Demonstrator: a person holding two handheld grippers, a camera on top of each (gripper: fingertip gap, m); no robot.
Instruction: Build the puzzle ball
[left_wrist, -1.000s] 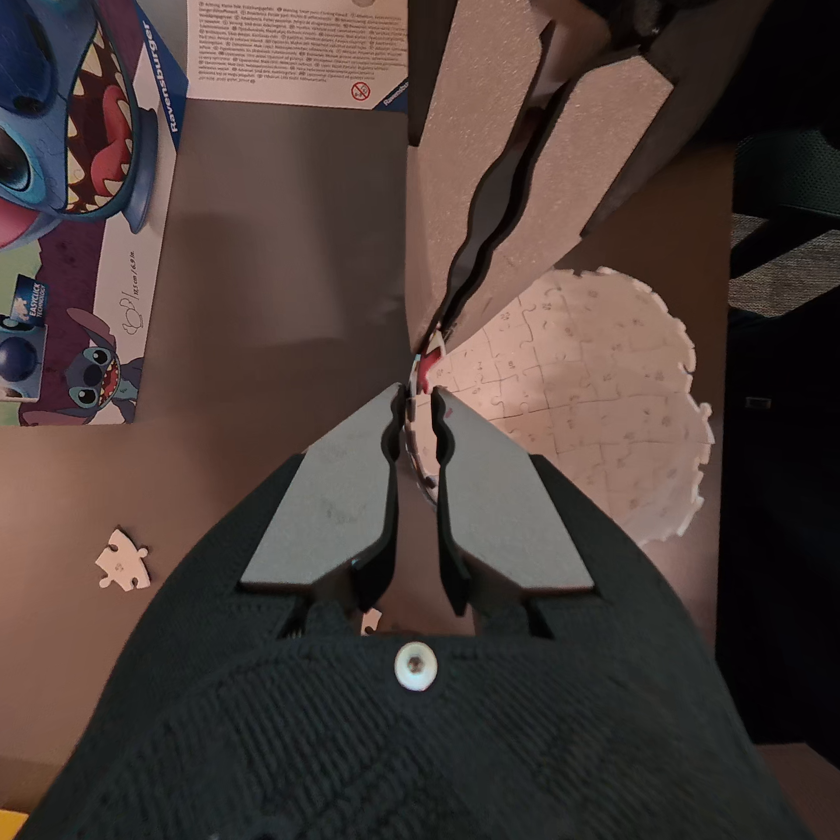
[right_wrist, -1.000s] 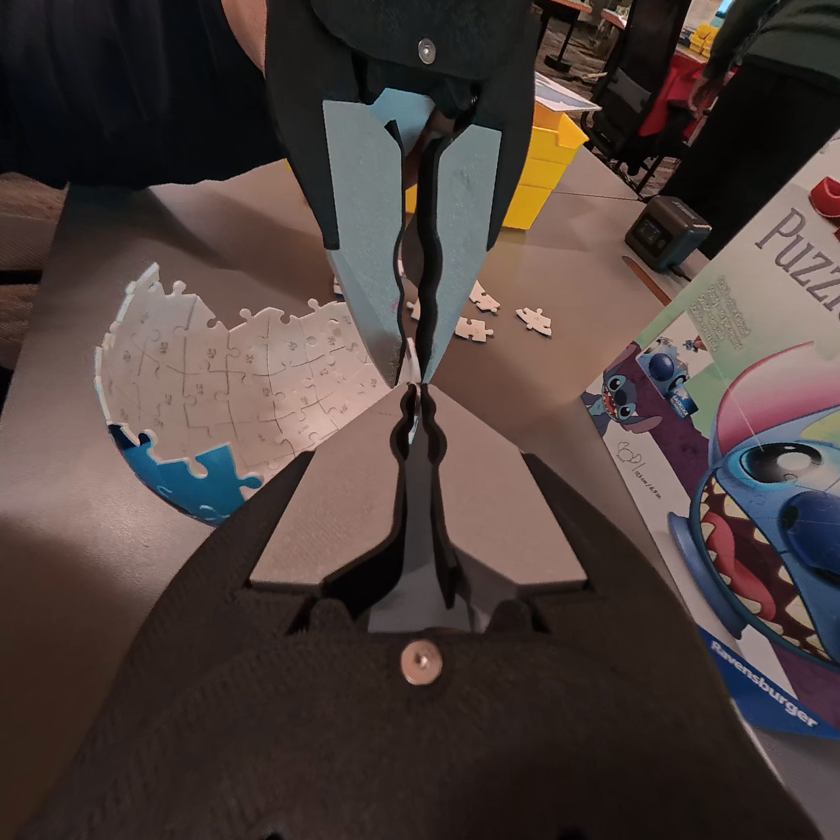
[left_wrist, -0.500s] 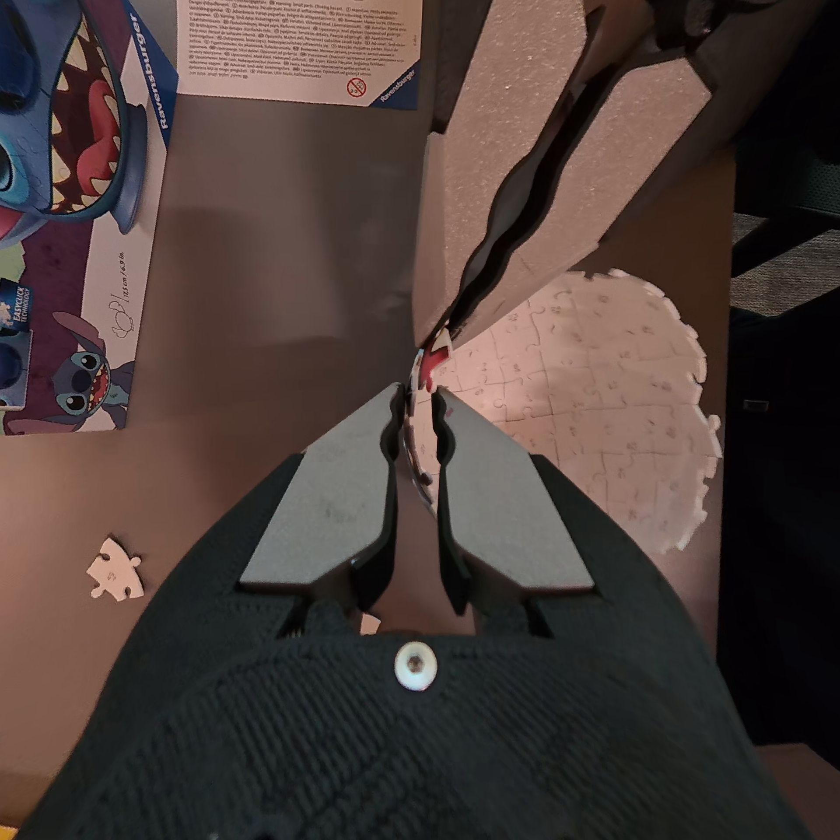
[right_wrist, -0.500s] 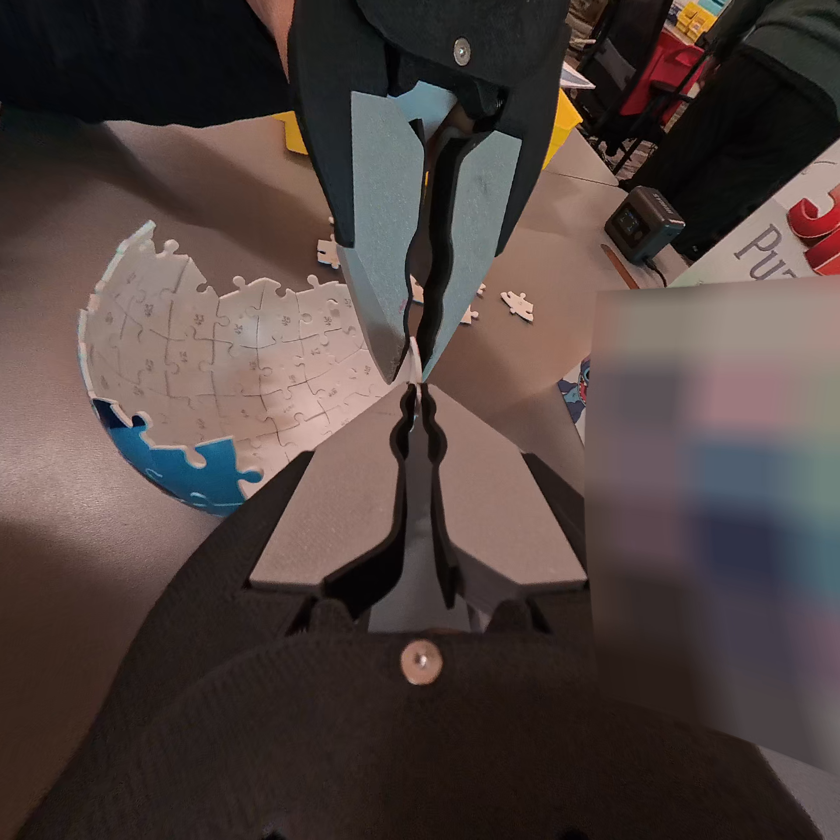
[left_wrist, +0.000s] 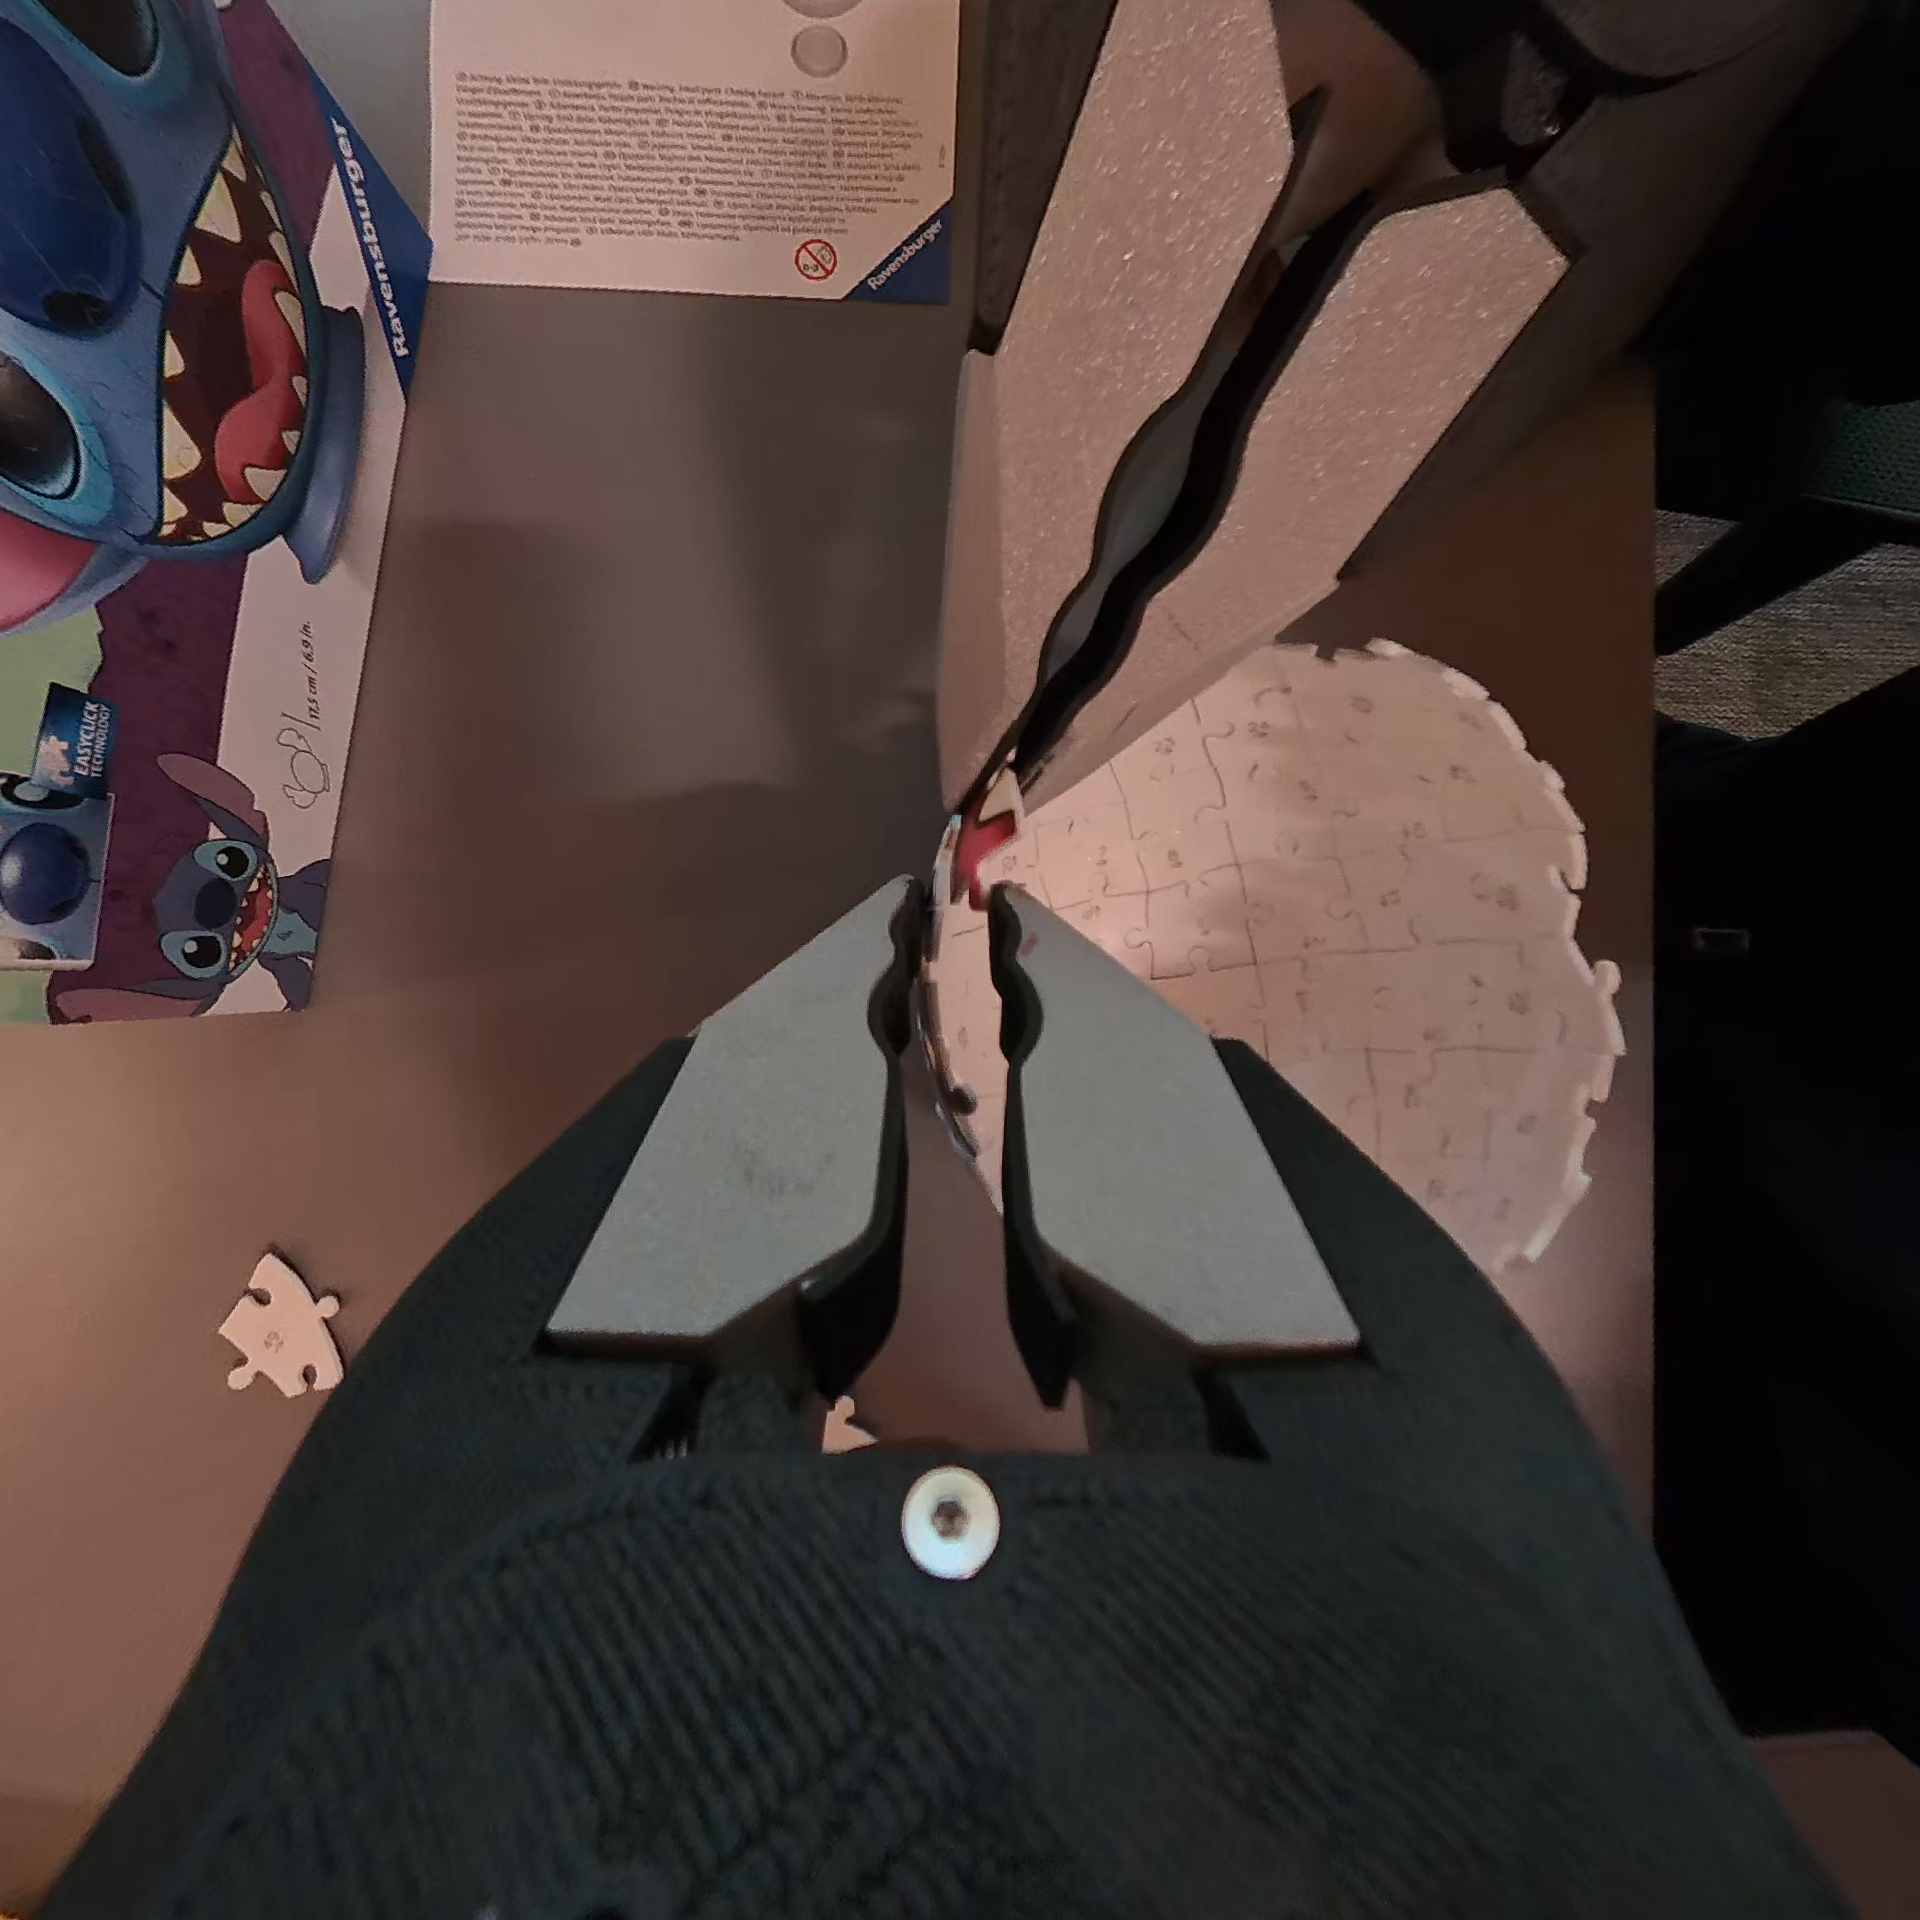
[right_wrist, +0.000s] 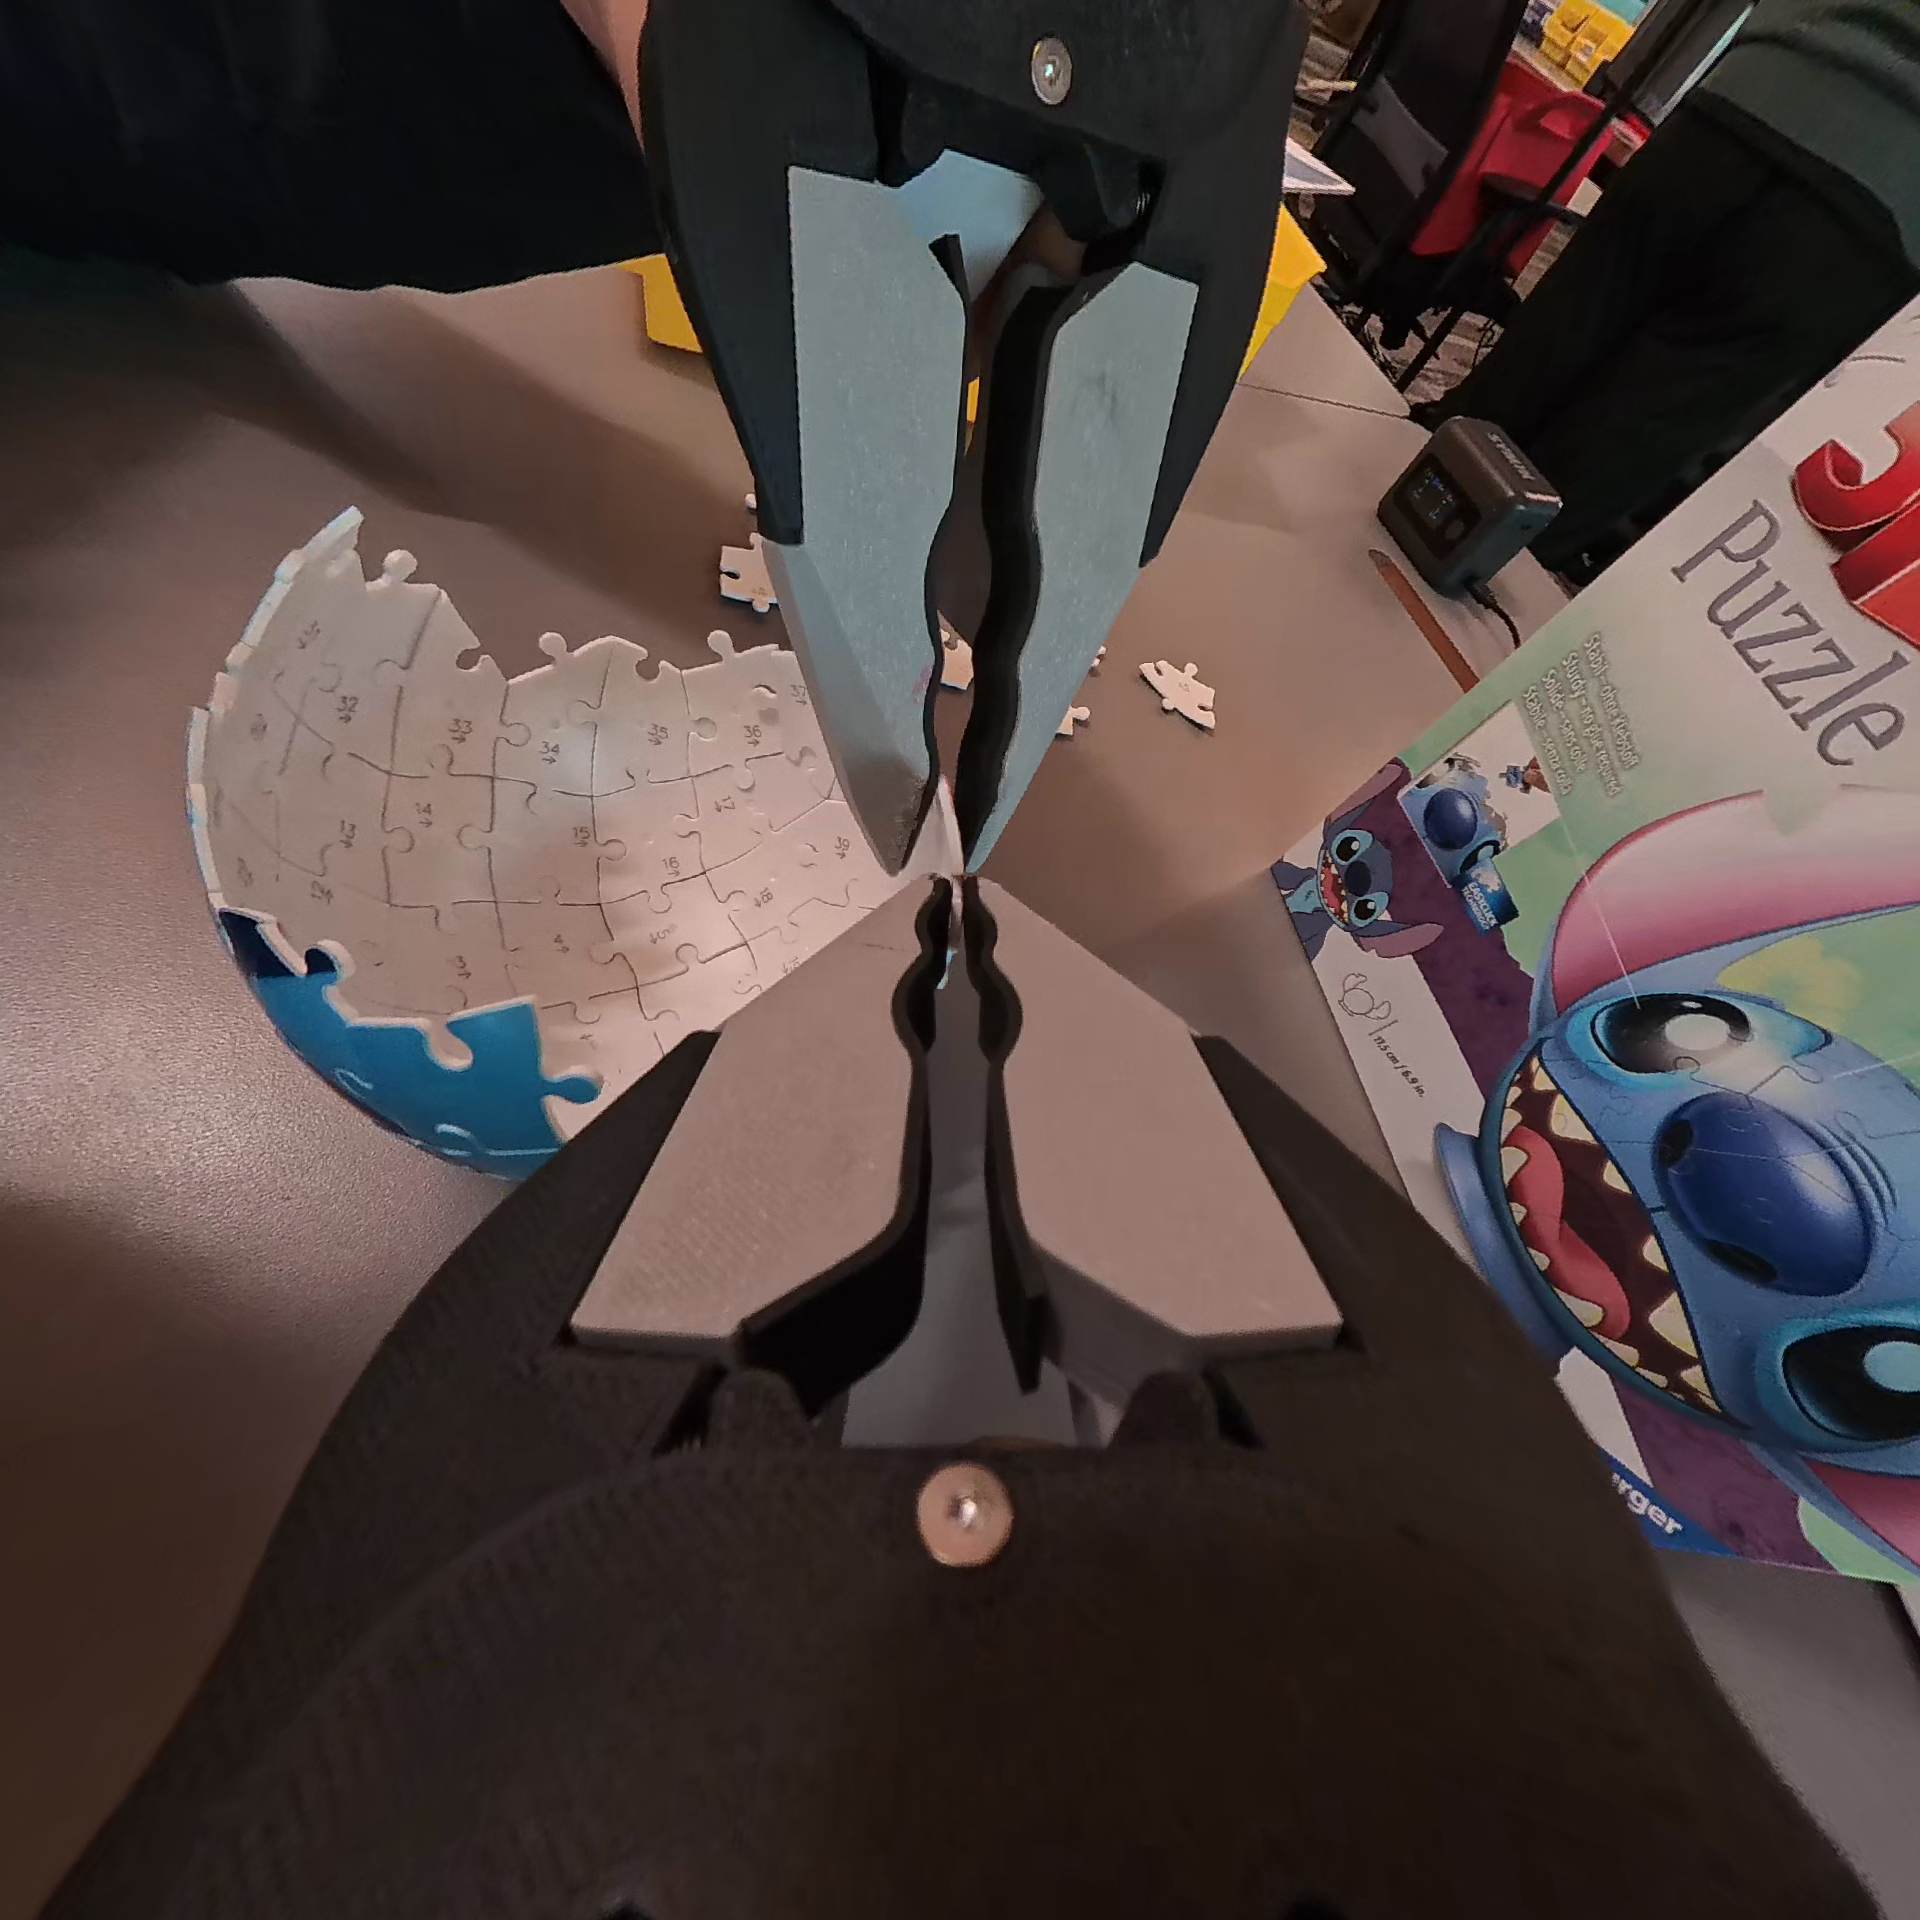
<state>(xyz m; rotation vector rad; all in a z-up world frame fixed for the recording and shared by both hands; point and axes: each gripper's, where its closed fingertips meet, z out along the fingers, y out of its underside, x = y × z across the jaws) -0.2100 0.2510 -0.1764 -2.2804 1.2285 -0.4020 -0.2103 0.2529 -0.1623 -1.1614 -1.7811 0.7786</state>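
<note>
The half-built puzzle ball (left_wrist: 1351, 935) is a white bowl of joined pieces with a blue outside, lying on the grey table; it also shows in the right wrist view (right_wrist: 468, 831). My left gripper (left_wrist: 951, 896) is shut on the bowl's near rim. My right gripper (left_wrist: 997, 784) comes in from above, shut on a red and white puzzle piece (left_wrist: 982, 831), and holds it against the rim just past the left fingertips. In the right wrist view my right gripper (right_wrist: 951, 894) meets the left gripper (right_wrist: 940, 847) tip to tip; the piece is almost hidden there.
The puzzle box (left_wrist: 156, 520) lies at the left, and at the right in the right wrist view (right_wrist: 1662, 1039). A printed leaflet (left_wrist: 686, 156) lies beyond. Loose pieces (left_wrist: 281, 1335) (right_wrist: 1179, 691) lie on the table. Yellow bins (right_wrist: 1283, 281) and a small black device (right_wrist: 1470, 509) stand behind. The grippers are tip to tip, or close to it.
Both grippers stay tip to tip at the bowl's rim. They have shifted slightly together over the table, and the right gripper has pressed the piece a little closer to the rim.
</note>
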